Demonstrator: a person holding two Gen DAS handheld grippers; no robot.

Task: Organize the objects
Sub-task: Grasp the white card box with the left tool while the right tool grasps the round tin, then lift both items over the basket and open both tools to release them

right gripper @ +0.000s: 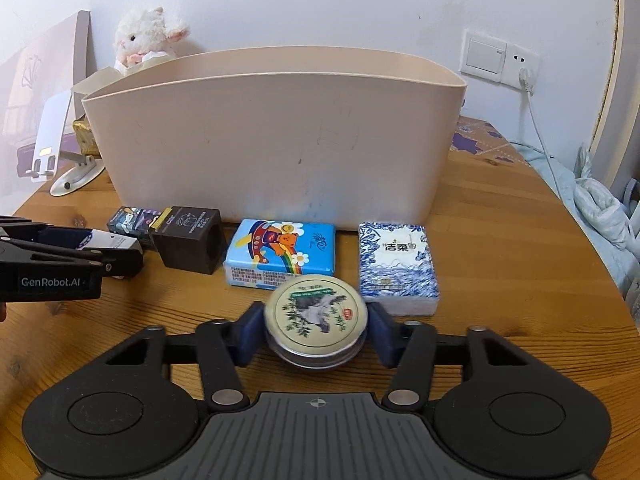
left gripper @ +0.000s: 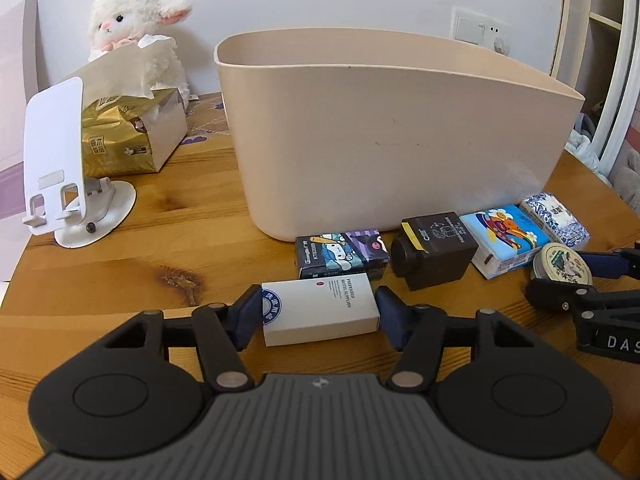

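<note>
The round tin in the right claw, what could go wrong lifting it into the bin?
The round tin is held only at its curved rim, so it may slip or twist out of the right claw. The bin has a tall wall, so a low lift could clip it. The blue tissue pack sits close behind.

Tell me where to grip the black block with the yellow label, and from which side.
Take the black block across its two flat side walls, coming from the near side, probably from slightly above. Its round hollow faces the table's near edge, so those walls sit parallel. Gaps to the cartoon pack and the rainbow tissue pack look narrow; go slowly.
</note>
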